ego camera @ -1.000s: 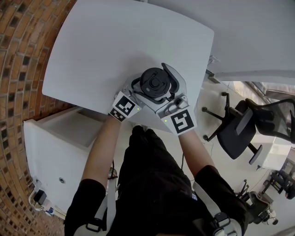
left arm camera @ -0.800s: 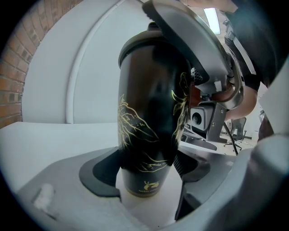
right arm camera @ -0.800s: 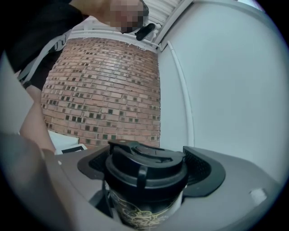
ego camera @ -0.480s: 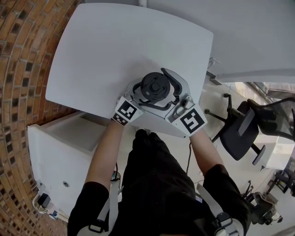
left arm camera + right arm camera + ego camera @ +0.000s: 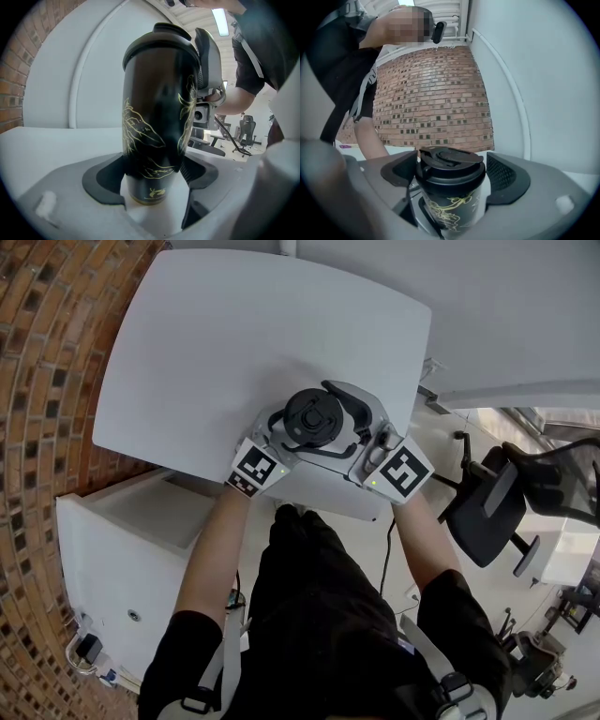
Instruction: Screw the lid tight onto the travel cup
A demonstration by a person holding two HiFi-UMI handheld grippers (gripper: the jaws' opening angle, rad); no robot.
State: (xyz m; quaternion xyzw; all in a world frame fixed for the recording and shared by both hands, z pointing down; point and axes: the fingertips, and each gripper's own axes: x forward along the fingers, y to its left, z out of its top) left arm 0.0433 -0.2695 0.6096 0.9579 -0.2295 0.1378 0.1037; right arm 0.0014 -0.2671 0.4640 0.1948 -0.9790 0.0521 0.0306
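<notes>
Lettering on the cup (image 5: 157, 112): a small gold emblem with a line of print under it near the foot, too small to read. Body is glossy black, narrowing toward the base, with fine gold line drawings of leaf-like forms. Lid (image 5: 450, 164) is matte black and round, with a raised flip tab on top, and sits on the cup. Cup stands upright on the smooth white counter (image 5: 234, 352), near its front edge. Left claw (image 5: 154, 180) is clamped on the lower body, dark pads pressing both sides. Right claw (image 5: 452, 174) stands wide around the lid. Its jaws have just been closing with the lid between them, and a gap shows at the ribbed pad on one side.
</notes>
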